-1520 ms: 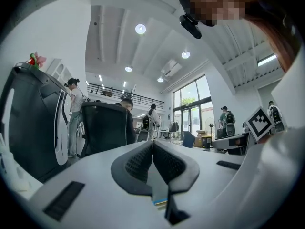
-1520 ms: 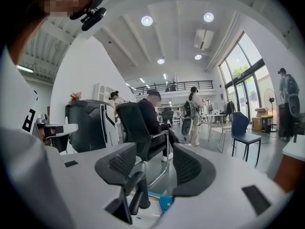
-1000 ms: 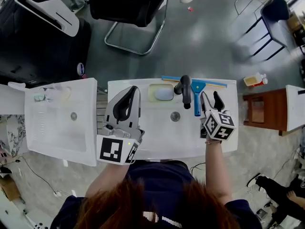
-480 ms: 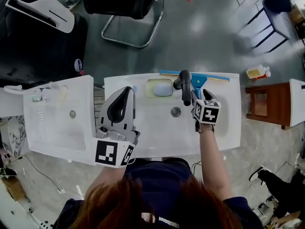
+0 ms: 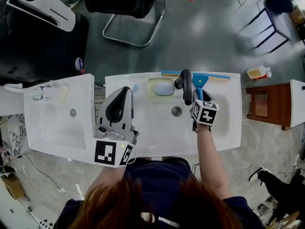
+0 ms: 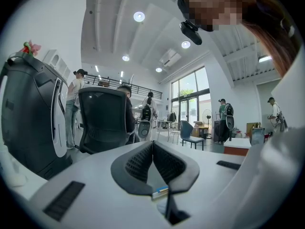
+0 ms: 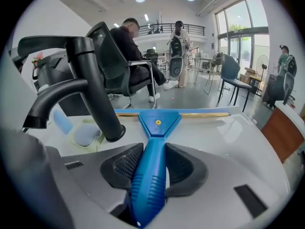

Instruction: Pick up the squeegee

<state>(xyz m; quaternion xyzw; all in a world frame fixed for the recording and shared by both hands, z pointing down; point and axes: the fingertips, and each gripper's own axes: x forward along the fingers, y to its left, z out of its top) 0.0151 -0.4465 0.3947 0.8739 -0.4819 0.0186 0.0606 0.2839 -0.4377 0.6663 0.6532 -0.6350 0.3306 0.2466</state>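
No legible words, brands or numbers anywhere. Only black-and-white square code patterns, without letters or digits, on the white marker cube at the left (image 5: 113,152) and on the smaller white marker cube at the right (image 5: 205,112). Print on the round blue-and-white patch (image 5: 79,64) on the black case (image 5: 43,46) too small to read. Likewise any label on the pale bottle with a red end (image 5: 259,73) beside the brown wooden stand (image 5: 265,109).
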